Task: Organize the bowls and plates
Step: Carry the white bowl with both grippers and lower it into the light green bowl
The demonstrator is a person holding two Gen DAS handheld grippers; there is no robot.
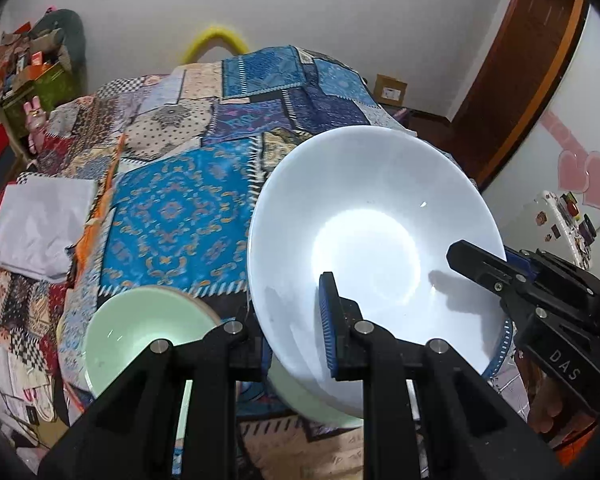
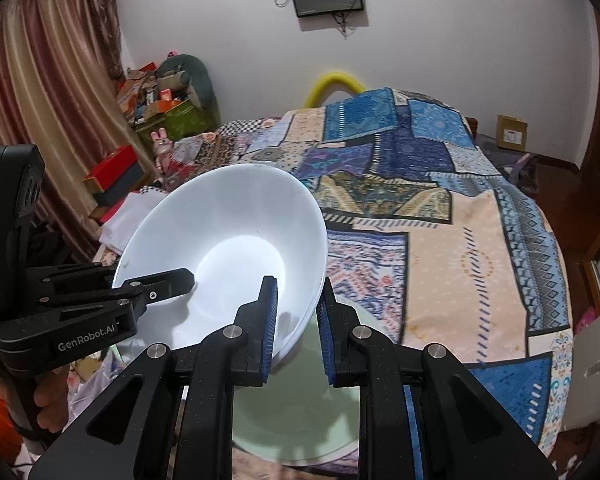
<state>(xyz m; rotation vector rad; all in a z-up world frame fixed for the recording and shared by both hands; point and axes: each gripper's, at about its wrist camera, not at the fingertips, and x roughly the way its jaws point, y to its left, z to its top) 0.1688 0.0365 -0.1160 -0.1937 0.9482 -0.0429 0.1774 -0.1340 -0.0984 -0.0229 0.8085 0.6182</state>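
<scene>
Your work surface is a bed under a patchwork quilt [image 2: 440, 240], blue and peach panels, soft and uneven. White wall behind, curtain [image 2: 39, 120] upper left of the right view.

The white bowl [image 1: 372, 240], glossy and tilted, sits centre frame. Your left gripper [image 1: 291, 328] clamps its near rim; your right gripper [image 2: 297, 320] pinches the opposite rim.

Pale green bowls lie beneath: one [image 1: 139, 332] lower left, one [image 2: 300, 412] under the white one. Open quilt stretches right.

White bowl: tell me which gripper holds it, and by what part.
Both hold the white bowl by its rim: left gripper on one side, right gripper on the opposite side.
</scene>
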